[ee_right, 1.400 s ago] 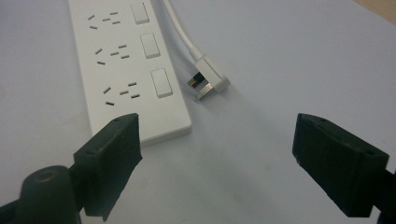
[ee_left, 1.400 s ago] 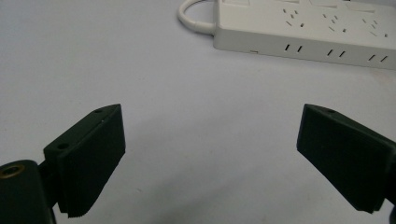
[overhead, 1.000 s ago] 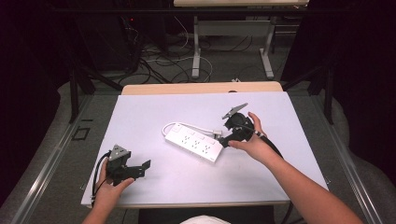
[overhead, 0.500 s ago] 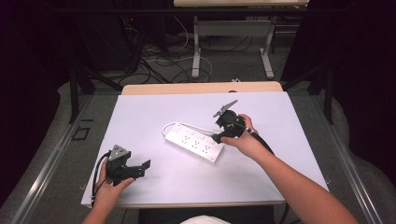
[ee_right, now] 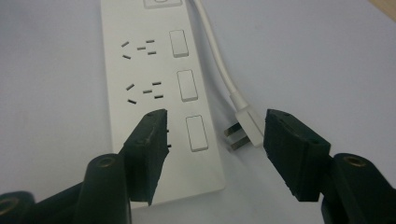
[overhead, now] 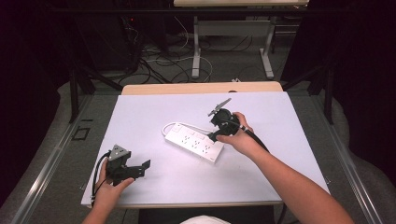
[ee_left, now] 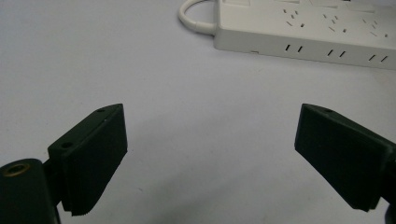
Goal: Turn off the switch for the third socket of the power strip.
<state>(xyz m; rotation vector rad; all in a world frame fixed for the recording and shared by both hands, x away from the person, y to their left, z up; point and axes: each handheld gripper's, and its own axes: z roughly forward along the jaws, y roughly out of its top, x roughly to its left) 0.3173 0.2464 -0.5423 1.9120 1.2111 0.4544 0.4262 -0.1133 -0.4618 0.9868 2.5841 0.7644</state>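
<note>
Near the middle of the white table point(overhead: 140, 116) lay the power strip point(overhead: 196, 142), flat and at a slant, its white cable point(ee_right: 219, 60) looping back alongside so that the plug point(ee_right: 245, 128) rested just beside the strip's near end. I judged the strip a light, stiff plastic bar with smooth, rather slippery sides, best gripped across its narrow width; the cable was soft and springy, and the plug's small hard body looked the surest place to take hold, clear of its metal prongs. No brand or writing could be read on it; the rocker switches beside the sockets were blank, though the far end was too cut off to be sure. My right gripper point(ee_right: 212, 140) hung over that near end, its jaws half apart and just then closing, one over the strip's face, the other beyond the plug, pressing on neither. My left gripper point(ee_left: 210, 154) rested well apart near the table's front edge, jaws wide and empty.
</note>
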